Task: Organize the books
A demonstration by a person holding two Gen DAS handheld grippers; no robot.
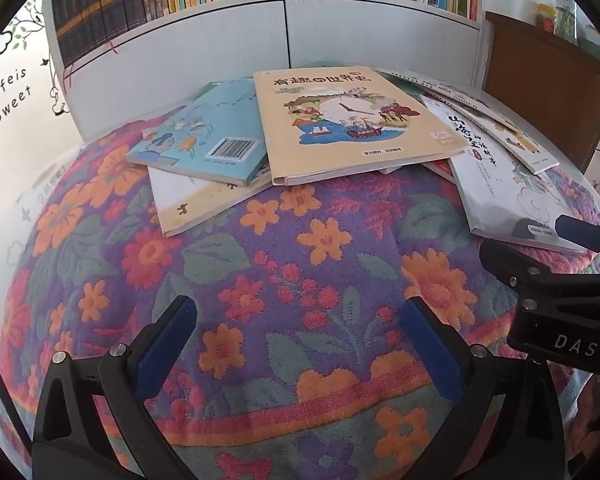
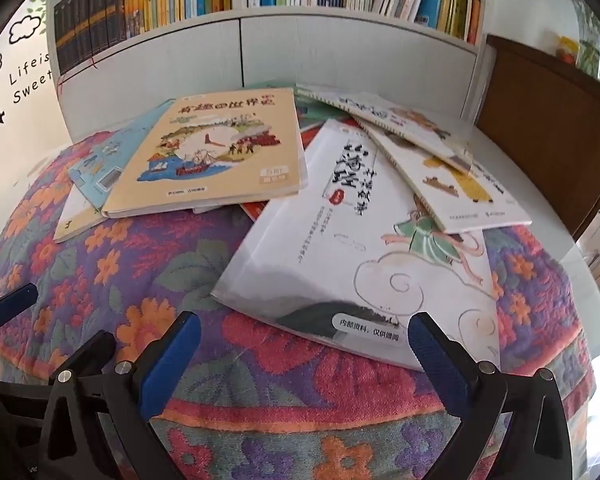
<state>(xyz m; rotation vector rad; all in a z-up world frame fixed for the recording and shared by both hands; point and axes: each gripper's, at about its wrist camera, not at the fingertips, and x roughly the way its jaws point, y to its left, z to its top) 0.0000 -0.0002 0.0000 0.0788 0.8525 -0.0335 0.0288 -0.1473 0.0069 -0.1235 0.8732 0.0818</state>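
Observation:
Several books lie scattered on a flowered cloth (image 1: 260, 280). A tan book with a clock picture (image 1: 340, 120) (image 2: 216, 152) rests on top of the heap, overlapping a light blue book (image 1: 204, 132) (image 2: 96, 164) and a cream one (image 1: 196, 204). A white book with a cloud drawing (image 2: 360, 232) (image 1: 496, 176) lies at the right, under a thin white booklet (image 2: 456, 184). My left gripper (image 1: 300, 344) hangs open over bare cloth, short of the books. My right gripper (image 2: 304, 356) is open too, its fingertips at the white book's near edge, nothing between them.
A white bookcase (image 1: 284, 32) (image 2: 240, 48) filled with upright books stands behind the heap. A brown wooden board (image 2: 548, 128) rises at the right. A wall with lettering (image 1: 8, 96) is at the left. The right gripper's body (image 1: 556, 288) shows at the left view's right edge.

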